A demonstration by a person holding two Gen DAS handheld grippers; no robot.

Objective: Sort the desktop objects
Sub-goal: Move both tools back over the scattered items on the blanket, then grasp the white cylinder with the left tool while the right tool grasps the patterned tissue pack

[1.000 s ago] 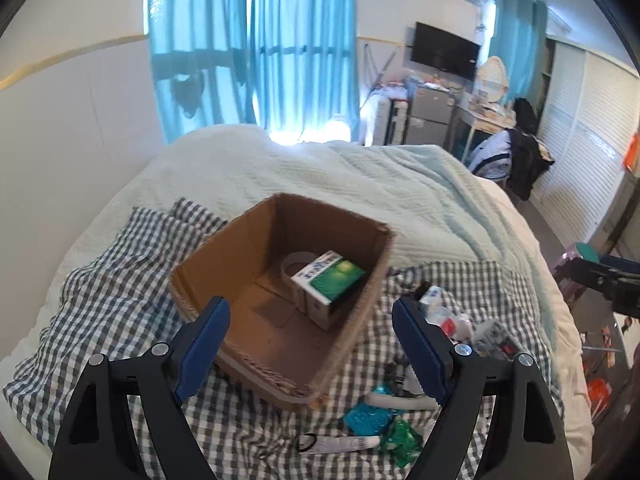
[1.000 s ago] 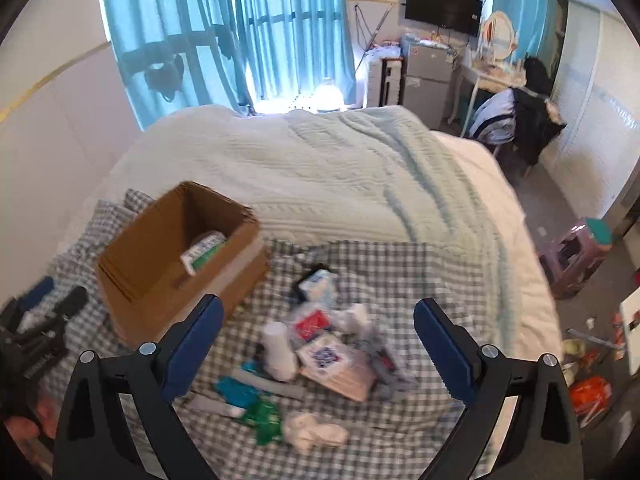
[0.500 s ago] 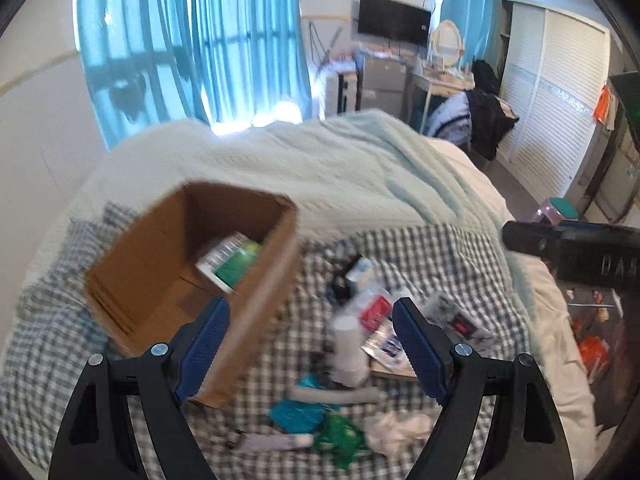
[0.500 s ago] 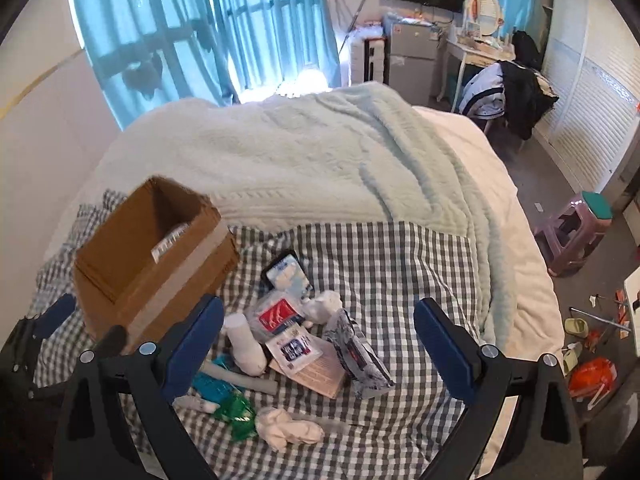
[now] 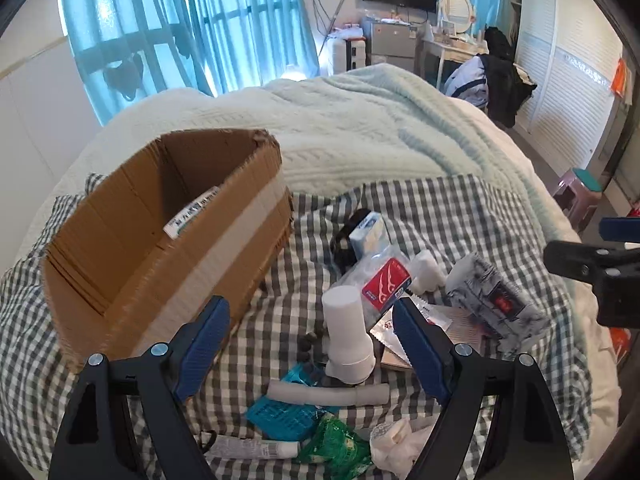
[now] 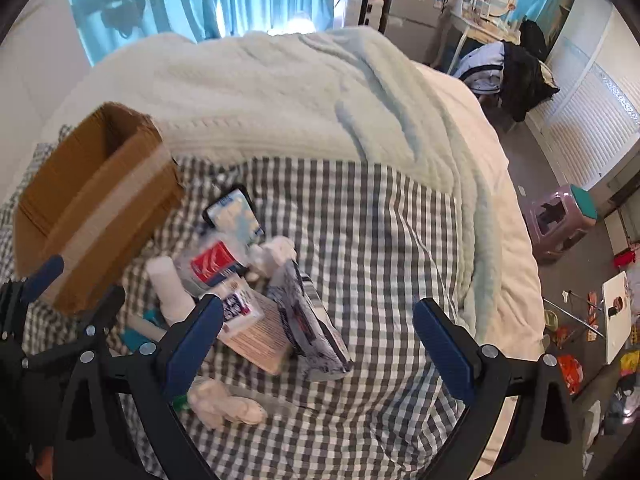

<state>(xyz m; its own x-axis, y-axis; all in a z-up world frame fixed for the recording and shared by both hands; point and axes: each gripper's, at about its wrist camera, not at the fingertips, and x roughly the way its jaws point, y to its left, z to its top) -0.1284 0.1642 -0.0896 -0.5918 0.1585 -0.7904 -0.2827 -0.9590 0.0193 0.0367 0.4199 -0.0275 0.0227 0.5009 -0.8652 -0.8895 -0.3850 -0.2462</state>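
Note:
An open cardboard box stands at the left on the checked cloth, with a green-and-white carton showing inside. To its right is a pile: a white bottle, a red-and-white packet, a grey patterned packet, a teal packet, a green packet and a white tube. My left gripper hangs open over the white bottle and holds nothing. My right gripper is open above the grey patterned packet, also holding nothing.
The cloth lies on a bed with a pale green blanket behind it. The bed's edge drops off at the right, where a purple stool and floor clutter sit. Crumpled tissue lies near the front.
Both grippers have sunk toward the pile. The left one swung from above the box to the right, over the white bottle. Jaws of both stayed wide.

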